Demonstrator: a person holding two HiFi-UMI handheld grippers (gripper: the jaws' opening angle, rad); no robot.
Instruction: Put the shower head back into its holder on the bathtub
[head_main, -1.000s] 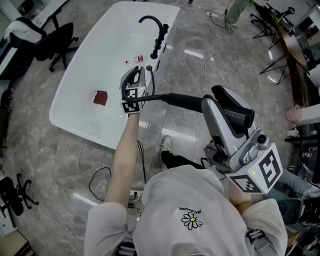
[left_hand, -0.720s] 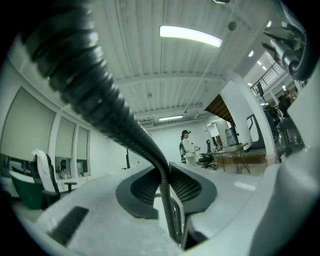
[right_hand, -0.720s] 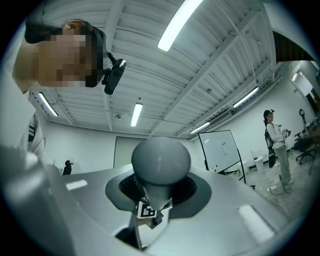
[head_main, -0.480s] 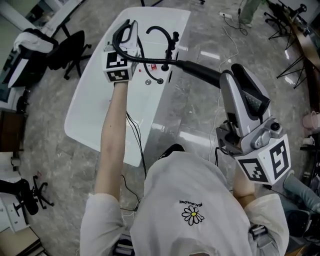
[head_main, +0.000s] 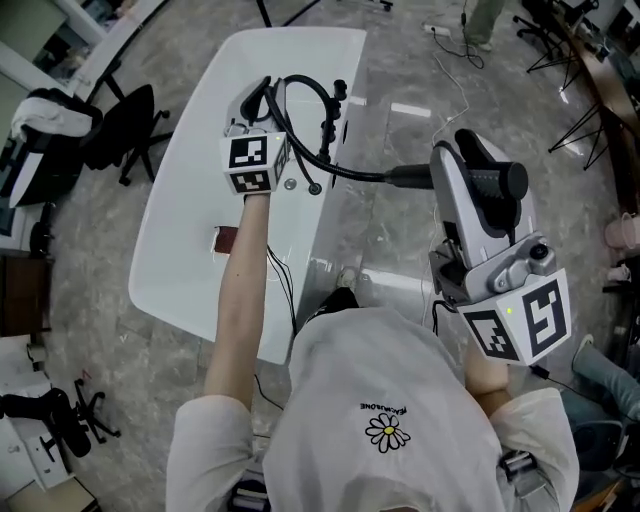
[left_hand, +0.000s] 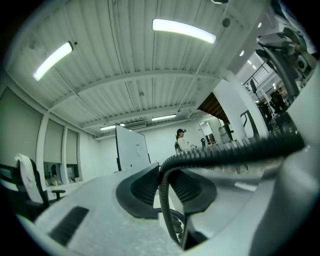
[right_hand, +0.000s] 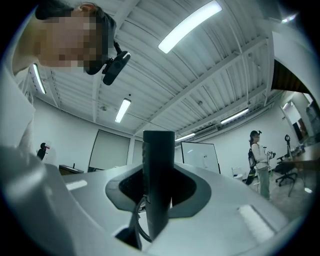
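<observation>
A white bathtub (head_main: 180, 220) holding a dark red patch (head_main: 225, 239) and a black tap (head_main: 336, 105) stands on grey marbled floor (head_main: 120, 380), the ribbed hose (head_main: 345, 174) and shower head handle (head_main: 412, 178) are black, the left marker cube (head_main: 250, 163) and right marker cube (head_main: 520, 325) show black-and-white squares, and the white T-shirt (head_main: 370, 380) bears a yellow-centred daisy print (head_main: 385, 437).

Glossy grey marbled stone floor (head_main: 90, 330); a black swivel office chair (head_main: 125, 122) left of the left gripper's (head_main: 258, 95) fingers; white ceiling strip lights (left_hand: 182, 30) above them.

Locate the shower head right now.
Head view, right of centre: shower head is clamped in the right tool, just right of the bathtub, over the floor.
</observation>
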